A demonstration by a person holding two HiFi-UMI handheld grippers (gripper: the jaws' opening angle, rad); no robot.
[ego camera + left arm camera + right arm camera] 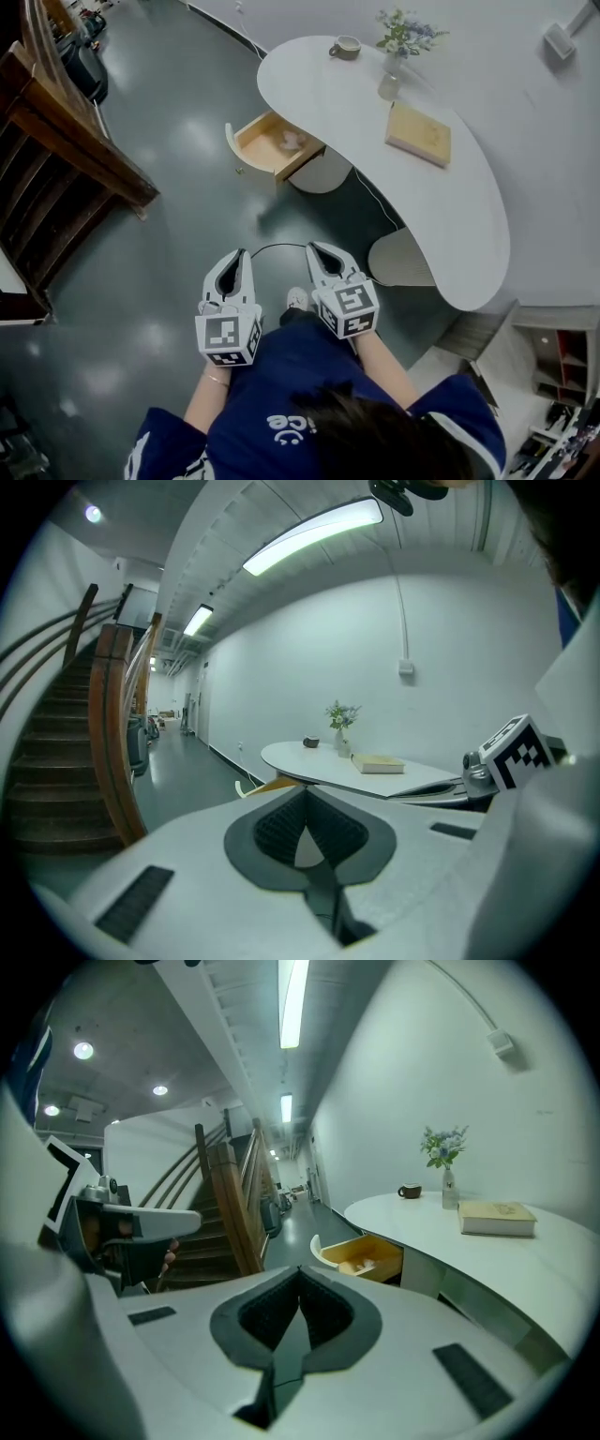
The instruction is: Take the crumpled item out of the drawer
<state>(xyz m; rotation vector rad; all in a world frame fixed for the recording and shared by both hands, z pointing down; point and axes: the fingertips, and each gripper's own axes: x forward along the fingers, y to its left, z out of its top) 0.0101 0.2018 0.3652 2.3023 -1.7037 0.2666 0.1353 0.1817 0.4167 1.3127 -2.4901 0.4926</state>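
Ahead under the counter (469, 234) edge, the drawer (262, 142) stands open with the crumpled item (292, 141) lying inside, well apart from your left tool (240, 255) and right tool (317, 249). Both are pinched shut and empty. Looks like the approach step. Next move: close in on the drawer, open one tool wide, come down over the item.

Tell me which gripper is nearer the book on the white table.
Right. The right gripper is over the floor, below and left of the book in the head view; the left gripper is beside it, farther left of the book.
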